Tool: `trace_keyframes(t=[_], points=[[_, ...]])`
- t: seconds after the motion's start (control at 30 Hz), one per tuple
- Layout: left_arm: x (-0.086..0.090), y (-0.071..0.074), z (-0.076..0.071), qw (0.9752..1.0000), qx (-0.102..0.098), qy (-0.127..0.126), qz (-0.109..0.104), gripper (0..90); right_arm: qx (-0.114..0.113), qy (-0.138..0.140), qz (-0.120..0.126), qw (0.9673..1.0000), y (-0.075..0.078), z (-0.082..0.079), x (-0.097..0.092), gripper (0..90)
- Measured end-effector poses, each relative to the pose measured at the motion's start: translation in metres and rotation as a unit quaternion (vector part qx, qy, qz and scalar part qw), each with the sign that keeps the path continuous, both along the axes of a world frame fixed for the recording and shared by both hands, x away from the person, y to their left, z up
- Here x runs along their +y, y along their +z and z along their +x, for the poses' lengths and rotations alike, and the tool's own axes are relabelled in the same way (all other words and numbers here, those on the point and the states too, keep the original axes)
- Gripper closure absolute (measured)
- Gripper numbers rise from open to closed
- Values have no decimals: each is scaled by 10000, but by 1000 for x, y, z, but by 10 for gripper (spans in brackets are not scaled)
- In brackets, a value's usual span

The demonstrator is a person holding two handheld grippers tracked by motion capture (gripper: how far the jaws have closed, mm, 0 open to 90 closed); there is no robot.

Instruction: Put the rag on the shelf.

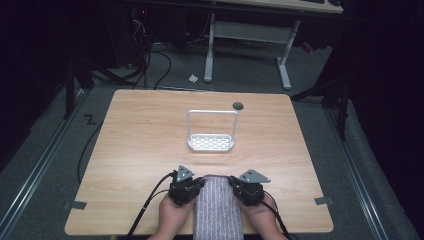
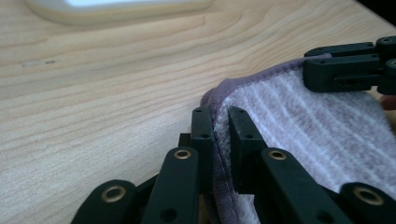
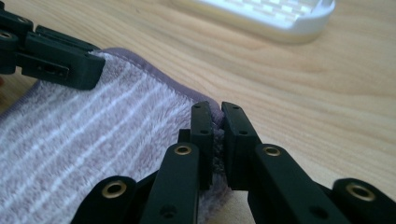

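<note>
A striped, fuzzy lilac-grey towel [image 1: 218,207] is lying at the near edge of the pale wood-grain tabletop [image 1: 135,145], its near end hanging past the edge between the person's two hands. The left tool [image 1: 198,182] is pinching the towel's far left corner — in the left gripper view its black, flat-faced jaws are clamping the stitched purple hem [image 2: 219,140]. The right tool [image 1: 234,182] is gripping the far right corner in the same way, jaws pressing the plush edge [image 3: 215,126] between them. Each tool is carrying a grey three-cornered plate on top and trailing a black cable. Farther back, near the middle of the tabletop, a white plastic rack [image 1: 211,131] is standing — a perforated, rounded tray with a thin upright rectangular frame. A small dark round disc [image 1: 238,105] is sitting just beyond it to the right.
</note>
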State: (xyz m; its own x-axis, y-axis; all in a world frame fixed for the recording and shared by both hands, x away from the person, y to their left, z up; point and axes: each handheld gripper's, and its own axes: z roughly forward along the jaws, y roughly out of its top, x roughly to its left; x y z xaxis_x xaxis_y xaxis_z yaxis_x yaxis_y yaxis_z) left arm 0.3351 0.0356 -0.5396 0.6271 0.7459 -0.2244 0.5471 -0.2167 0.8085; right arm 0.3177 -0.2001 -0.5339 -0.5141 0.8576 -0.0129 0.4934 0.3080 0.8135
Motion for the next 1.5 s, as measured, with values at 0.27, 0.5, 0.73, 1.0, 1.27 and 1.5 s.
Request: trace_keyframes(t=[0.27,0.5,0.73,1.0,1.27,1.5], points=[[2,18,-24,9962,-844,139,-191,817,-907,-41,54,9959,17,-19,4,838],[6,40,-40,9890,-1401,268,-392,818,-1505,-38,206,9884,41,-36,6,839],[11,64,-37,9845,-1634,404,-498,818,-1733,-10,424,9839,66,-28,5,839],[9,101,-38,9766,-2041,353,-581,818,-2089,36,557,9763,97,-27,1,838],[9,124,-35,9701,-2304,407,-647,818,-2339,12,706,9697,120,-25,-2,839],[7,147,-28,9641,-2507,384,-791,818,-2568,-41,840,9628,143,-22,-3,839]])
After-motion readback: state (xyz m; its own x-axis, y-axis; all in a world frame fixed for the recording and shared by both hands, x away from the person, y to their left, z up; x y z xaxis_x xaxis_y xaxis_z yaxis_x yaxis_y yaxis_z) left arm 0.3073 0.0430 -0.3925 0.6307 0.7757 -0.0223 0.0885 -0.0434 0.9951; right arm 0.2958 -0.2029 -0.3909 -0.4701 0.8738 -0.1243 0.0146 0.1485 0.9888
